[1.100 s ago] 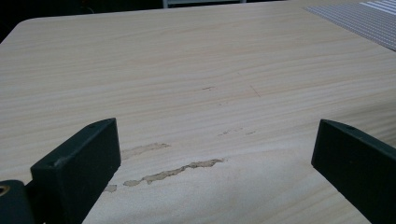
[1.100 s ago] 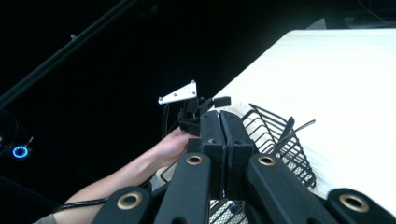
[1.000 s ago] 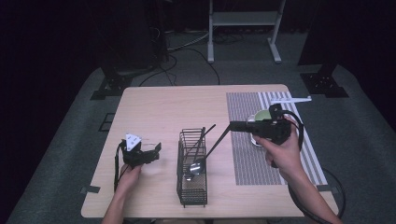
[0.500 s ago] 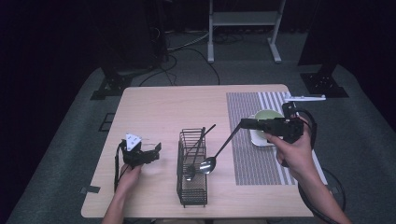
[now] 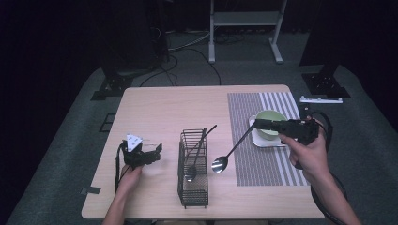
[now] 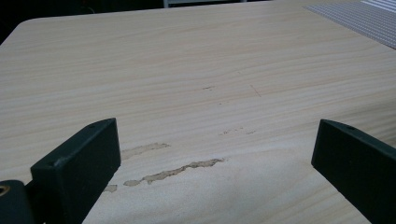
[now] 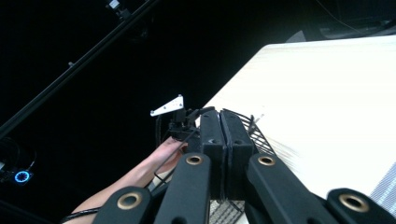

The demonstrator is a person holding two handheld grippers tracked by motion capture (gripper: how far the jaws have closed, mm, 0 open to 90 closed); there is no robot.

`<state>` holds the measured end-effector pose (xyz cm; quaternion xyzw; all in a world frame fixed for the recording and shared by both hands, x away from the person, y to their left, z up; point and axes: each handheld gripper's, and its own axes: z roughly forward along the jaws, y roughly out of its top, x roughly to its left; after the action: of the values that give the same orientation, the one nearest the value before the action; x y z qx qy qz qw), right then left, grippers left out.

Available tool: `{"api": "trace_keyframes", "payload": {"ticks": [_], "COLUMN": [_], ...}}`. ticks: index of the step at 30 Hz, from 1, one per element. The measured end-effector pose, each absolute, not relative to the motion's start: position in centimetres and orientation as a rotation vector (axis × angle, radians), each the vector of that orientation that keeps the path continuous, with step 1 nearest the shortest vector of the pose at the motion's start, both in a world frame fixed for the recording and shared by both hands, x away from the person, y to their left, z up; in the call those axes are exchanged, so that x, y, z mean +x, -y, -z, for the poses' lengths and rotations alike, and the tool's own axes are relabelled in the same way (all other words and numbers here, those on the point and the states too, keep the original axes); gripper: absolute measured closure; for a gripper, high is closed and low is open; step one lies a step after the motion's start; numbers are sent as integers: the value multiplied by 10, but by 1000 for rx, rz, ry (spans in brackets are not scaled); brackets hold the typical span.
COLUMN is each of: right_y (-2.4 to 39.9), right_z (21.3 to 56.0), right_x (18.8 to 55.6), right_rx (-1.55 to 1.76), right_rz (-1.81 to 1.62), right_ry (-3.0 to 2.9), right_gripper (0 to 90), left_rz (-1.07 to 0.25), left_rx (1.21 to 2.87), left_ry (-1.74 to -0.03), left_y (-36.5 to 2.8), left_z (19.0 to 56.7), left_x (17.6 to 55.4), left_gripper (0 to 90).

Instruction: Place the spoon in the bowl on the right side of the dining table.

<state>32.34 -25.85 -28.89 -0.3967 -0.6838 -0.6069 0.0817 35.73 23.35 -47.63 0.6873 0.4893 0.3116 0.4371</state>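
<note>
Wire basket (image 5: pixel 193 174) sits near the table's (image 5: pixel 159 112) front edge, w/ one dark utensil (image 5: pixel 198 152) leaning inside it, handle poking up over the rim. Striped mat (image 5: pixel 263 154) lies just right of the basket; green bowl (image 5: pixel 270 123) on a white plate (image 5: pixel 268 140) at the mat's far part. Spoon (image 5: pixel 232 150) is out of the basket, just right of it: shiny bowl end low by the mat's edge, black handle slanting up to the right. Right gripper (image 5: pixel 259 124) has its jaws clamped on that handle tip, right hand (image 5: pixel 307 152) raised over the mat. Left gripper (image 5: pixel 158 150) rests left of the basket, jaws wide apart over bare wood, left hand (image 5: pixel 127 176) behind it.
</note>
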Motion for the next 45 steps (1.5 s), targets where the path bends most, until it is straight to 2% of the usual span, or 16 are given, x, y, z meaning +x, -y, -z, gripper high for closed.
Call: {"api": "trace_keyframes", "payload": {"ticks": [25,45], "right_y": [301,325], "right_z": [343,356], "right_x": [330,332], "right_rx": [-1384,-1486], "right_rz": [1737,1731], "right_ry": [1980,1960], "right_gripper": [888,887], "left_rz": [-777,-775], "left_rx": [1711,1710], "left_ry": [-1218,-1221], "left_y": [-233,-233], "left_z": [476,476], "left_x": [357,357], "left_gripper": [4,4]}}
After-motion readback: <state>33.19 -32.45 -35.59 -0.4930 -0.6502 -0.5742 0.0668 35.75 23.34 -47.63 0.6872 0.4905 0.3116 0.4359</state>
